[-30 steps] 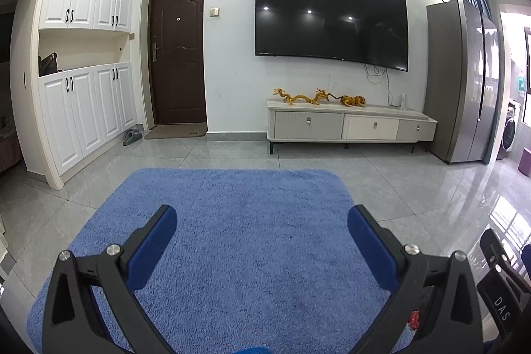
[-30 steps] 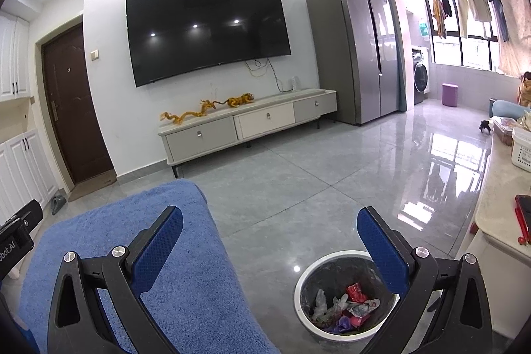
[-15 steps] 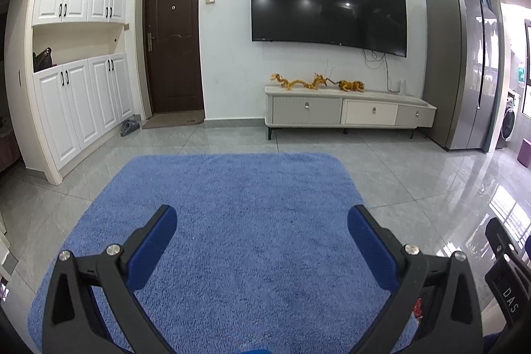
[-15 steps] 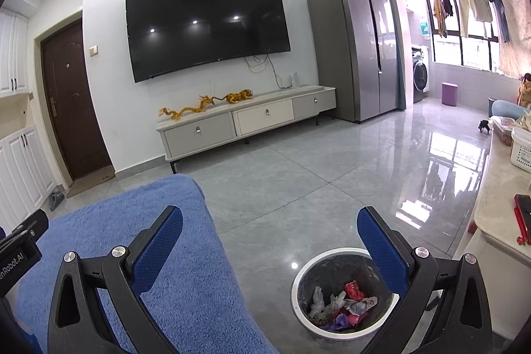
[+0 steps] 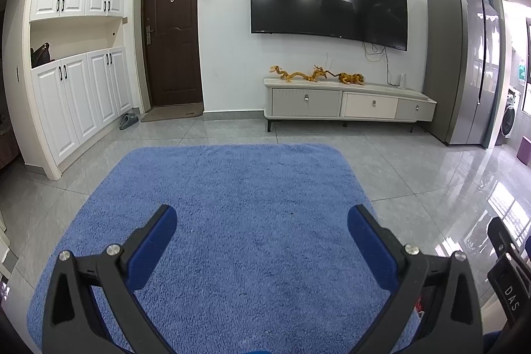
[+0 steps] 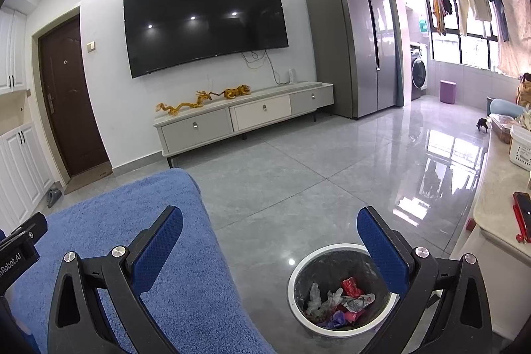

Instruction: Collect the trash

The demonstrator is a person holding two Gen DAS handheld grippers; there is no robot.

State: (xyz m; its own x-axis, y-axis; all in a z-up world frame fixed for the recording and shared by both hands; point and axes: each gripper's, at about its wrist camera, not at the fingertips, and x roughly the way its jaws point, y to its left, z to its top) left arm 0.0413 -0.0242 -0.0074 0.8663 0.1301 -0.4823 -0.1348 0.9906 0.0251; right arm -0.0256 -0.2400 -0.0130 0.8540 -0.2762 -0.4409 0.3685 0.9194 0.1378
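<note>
Both grippers hold nothing, jaws wide: the left gripper (image 5: 262, 229) above the blue rug (image 5: 232, 188), the right gripper (image 6: 270, 231) near it. Crumpled trash (image 6: 338, 301) lies inside the bin (image 6: 298, 271) on the floor.

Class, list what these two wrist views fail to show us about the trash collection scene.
1. Trash bin, right wrist view: its near right rim is hidden behind the right gripper.
2. Trash in it: the pieces are too small and crumpled to identify.
3. Blue rug, left wrist view: its near part is covered by the left gripper and cut by the frame.
</note>
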